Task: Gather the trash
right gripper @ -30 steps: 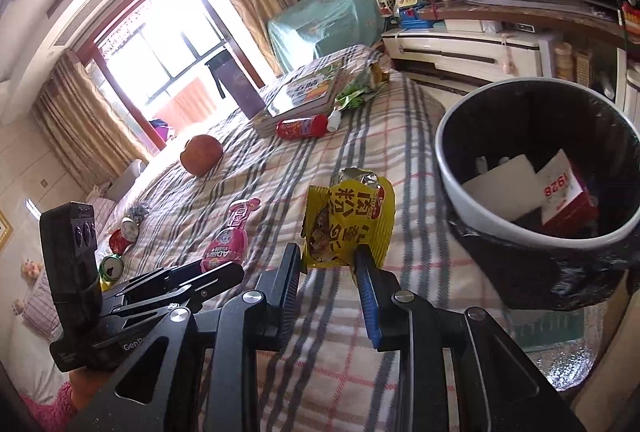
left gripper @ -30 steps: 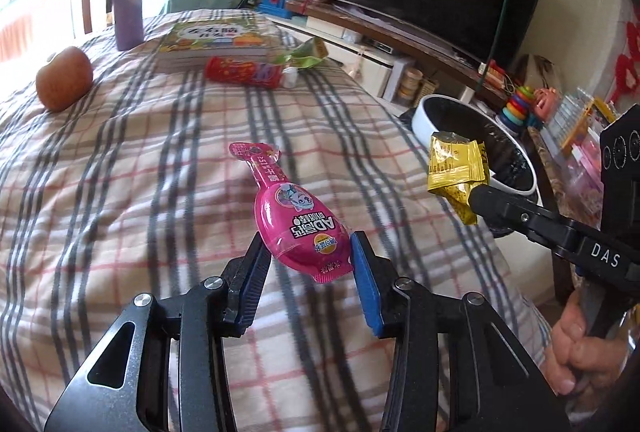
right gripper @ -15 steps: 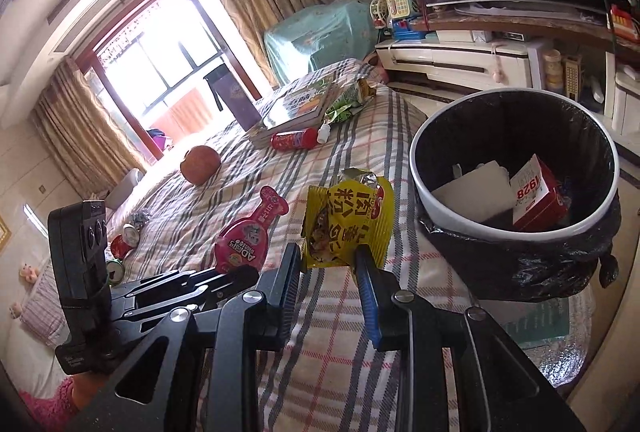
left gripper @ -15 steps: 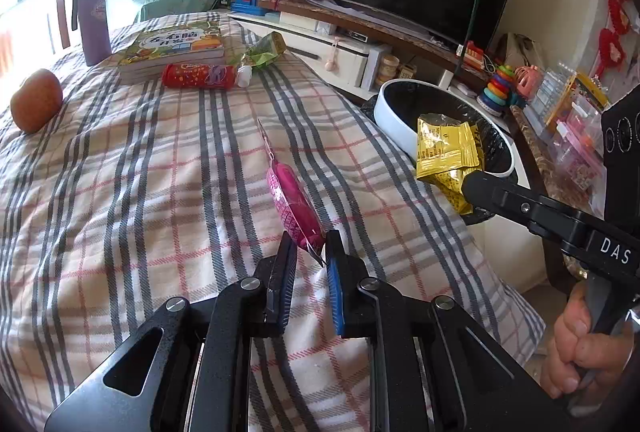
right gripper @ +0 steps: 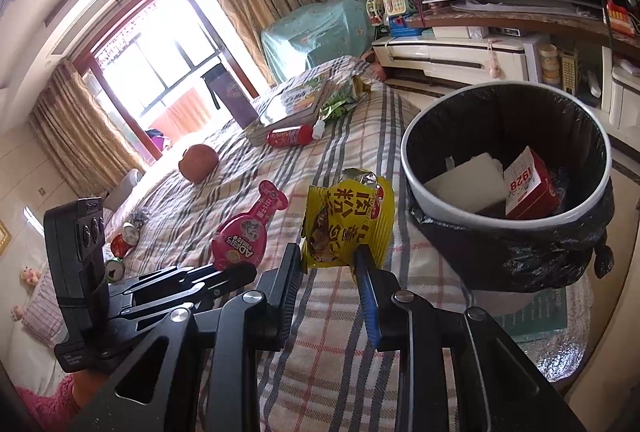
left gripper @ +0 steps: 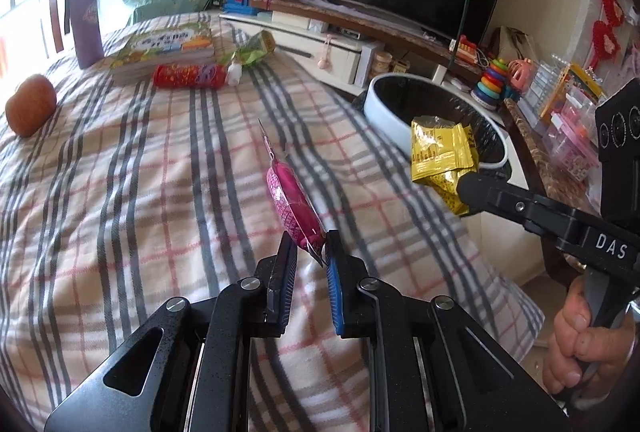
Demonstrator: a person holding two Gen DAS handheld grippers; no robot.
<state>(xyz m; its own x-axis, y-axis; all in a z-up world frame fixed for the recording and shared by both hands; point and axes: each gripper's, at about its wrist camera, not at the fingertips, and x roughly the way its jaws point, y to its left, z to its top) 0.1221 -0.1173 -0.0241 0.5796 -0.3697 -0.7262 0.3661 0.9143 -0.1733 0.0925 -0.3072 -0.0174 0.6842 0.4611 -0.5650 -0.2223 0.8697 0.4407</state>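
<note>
The left claw (left gripper: 311, 252) is clamped on the pink wrapper's (left gripper: 293, 204) tail end, its length pointing away above the bed (left gripper: 120, 192). The right claw (right gripper: 328, 264), pinching the yellow packet (right gripper: 346, 228), sits nearer the trash bin (right gripper: 416, 152), just right.

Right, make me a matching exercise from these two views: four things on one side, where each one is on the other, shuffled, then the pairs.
Things
1. pink pouch
2. yellow snack packet
3. red box
4. red tube

Places
A. lying on the plaid blanket beside the books
B. pinched in the left gripper
C. inside the trash bin
D. clamped in the right gripper

Pairs: 1-B, 2-D, 3-C, 4-A
</note>
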